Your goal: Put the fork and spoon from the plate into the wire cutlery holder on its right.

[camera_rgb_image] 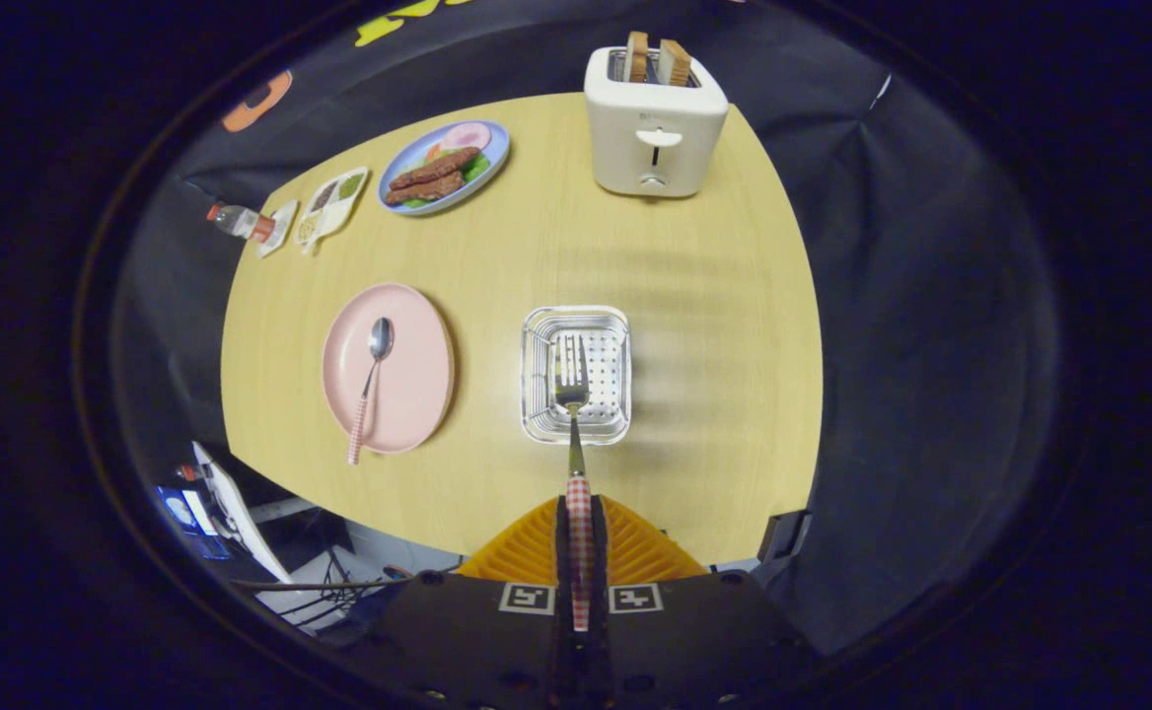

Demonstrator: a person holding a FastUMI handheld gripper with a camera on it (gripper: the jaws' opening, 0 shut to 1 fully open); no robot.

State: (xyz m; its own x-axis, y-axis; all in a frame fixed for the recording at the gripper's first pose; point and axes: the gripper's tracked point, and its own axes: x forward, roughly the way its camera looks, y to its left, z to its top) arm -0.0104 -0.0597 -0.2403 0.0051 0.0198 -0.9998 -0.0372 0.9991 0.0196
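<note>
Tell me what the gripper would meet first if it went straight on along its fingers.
The gripper, shut on the fork, points at the wire cutlery holder, so the fork's tines would probably reach its inside first. Depth is unclear; the toaster stands far beyond.

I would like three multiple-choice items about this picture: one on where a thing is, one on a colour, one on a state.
1. Where does the spoon lie?
A. on the pink plate
B. in the wire cutlery holder
C. beside the toaster

2. What colour is the plate that bears the meat?
A. pink
B. blue
C. white

3. What is the gripper doing?
A. open, holding nothing
B. shut on the spoon
C. shut on the fork

Answers: 1 A, the spoon rests on the pink plate, its handle passing the rim. 2 B, the meat plate has a blue rim. 3 C, the jaws clamp the fork's checked handle, its tines in front of the holder.
</note>
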